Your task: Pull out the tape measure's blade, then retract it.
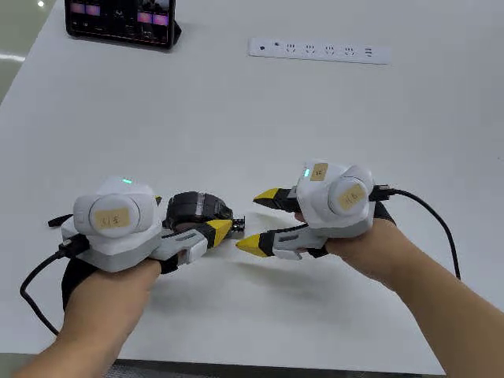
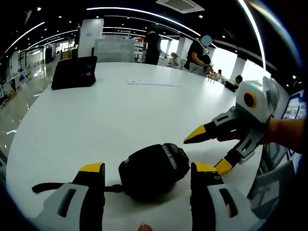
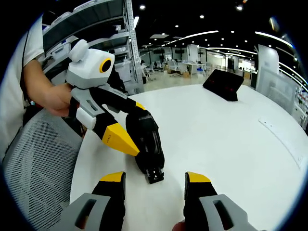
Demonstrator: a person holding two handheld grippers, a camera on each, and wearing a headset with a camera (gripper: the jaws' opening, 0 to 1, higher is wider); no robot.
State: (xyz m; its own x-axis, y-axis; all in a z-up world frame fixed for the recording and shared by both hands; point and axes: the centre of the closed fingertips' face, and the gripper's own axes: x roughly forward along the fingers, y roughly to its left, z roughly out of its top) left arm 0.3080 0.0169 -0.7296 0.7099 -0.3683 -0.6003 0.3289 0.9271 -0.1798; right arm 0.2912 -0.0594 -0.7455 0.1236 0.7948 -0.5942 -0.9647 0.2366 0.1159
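The tape measure point(image 1: 197, 208) is lying on the white table point(image 1: 236, 102), set between the jaws of the left gripper point(image 1: 189, 216). A jaw is seen on each side of it, but it cannot be told if it is squeezed tight. The right gripper point(image 1: 257, 220) is held wide open, just beside the little hook point(image 3: 155, 175) at the end of the blade. If the hook is pinched too near its edge, it may be lost and the blade may be sucked back in. If the tape measure is not held tight, it may be dragged along the table instead of being opened.
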